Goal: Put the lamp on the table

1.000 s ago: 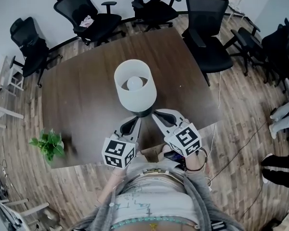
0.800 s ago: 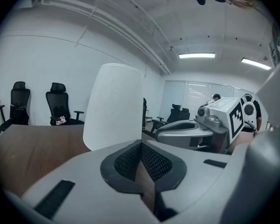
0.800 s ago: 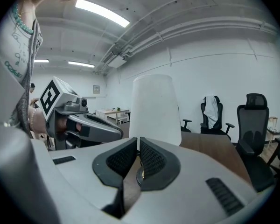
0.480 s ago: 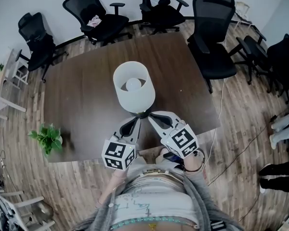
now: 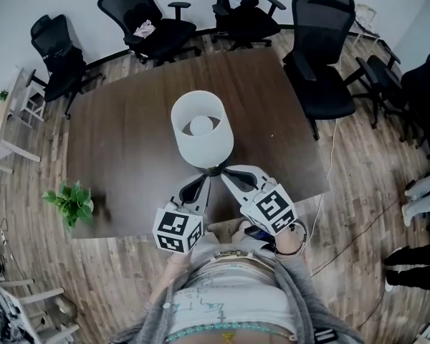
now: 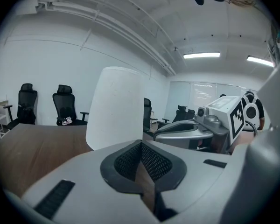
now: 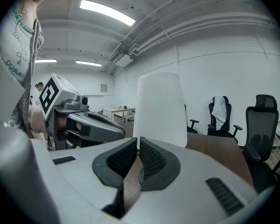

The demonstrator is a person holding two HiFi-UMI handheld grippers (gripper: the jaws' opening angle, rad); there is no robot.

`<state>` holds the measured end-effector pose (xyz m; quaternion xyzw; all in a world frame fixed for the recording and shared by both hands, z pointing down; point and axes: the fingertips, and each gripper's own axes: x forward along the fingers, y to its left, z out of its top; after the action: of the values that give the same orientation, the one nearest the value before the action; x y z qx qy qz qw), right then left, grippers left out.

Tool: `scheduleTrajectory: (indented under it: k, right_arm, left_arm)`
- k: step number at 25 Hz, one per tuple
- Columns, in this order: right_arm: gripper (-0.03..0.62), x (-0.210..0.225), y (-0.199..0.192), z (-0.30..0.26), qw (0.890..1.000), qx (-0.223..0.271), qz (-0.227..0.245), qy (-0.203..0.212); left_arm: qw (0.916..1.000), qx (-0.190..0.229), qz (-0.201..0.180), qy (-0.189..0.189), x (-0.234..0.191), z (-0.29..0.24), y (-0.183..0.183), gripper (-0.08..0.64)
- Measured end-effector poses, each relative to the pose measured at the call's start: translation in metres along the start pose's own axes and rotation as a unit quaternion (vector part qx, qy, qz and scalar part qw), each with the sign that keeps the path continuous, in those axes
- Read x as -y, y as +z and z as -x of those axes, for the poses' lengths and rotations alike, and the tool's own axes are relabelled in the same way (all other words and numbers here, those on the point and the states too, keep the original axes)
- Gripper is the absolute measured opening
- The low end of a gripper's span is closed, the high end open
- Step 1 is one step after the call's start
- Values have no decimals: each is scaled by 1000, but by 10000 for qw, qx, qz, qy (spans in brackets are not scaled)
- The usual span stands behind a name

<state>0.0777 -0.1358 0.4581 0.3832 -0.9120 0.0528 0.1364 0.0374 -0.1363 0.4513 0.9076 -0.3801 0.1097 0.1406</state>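
The lamp [image 5: 202, 129] has a white drum shade with its bulb showing from above, and it stands upright over the dark wooden table [image 5: 122, 142]. Its dark foot is mostly hidden below the shade. My left gripper [image 5: 205, 178] and right gripper [image 5: 223, 172] meet there from the near side, both shut on the lamp's foot. The shade [image 6: 115, 107] rises just past the closed left gripper [image 6: 141, 146] in the left gripper view. It [image 7: 161, 108] stands likewise beyond the closed right gripper [image 7: 138, 143] in the right gripper view. Whether the foot rests on the table is hidden.
A small potted plant [image 5: 73, 203] sits at the table's near left corner. Black office chairs [image 5: 322, 49] [image 5: 154, 31] ring the far and right sides. A cable [image 5: 358, 221] runs over the wooden floor at the right. I stand at the table's near edge.
The grip of both grippers on the lamp is the same. The lamp stays near the table's middle front; only the head view shifts a little.
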Motion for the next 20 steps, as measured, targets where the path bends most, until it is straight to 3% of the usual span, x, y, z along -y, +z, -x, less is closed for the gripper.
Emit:
scheduleTrajectory:
  k: [8,20]
  right_arm:
    - [30,3,0,-1,9999,46,-163,27]
    - [29,6,-2,-3,10000,-86,-24,-41]
  left_arm:
    - [10000,-70,-1,-30,-2,-3,-1,11]
    - [9999,-41,-63,-139,4,-9,5,11]
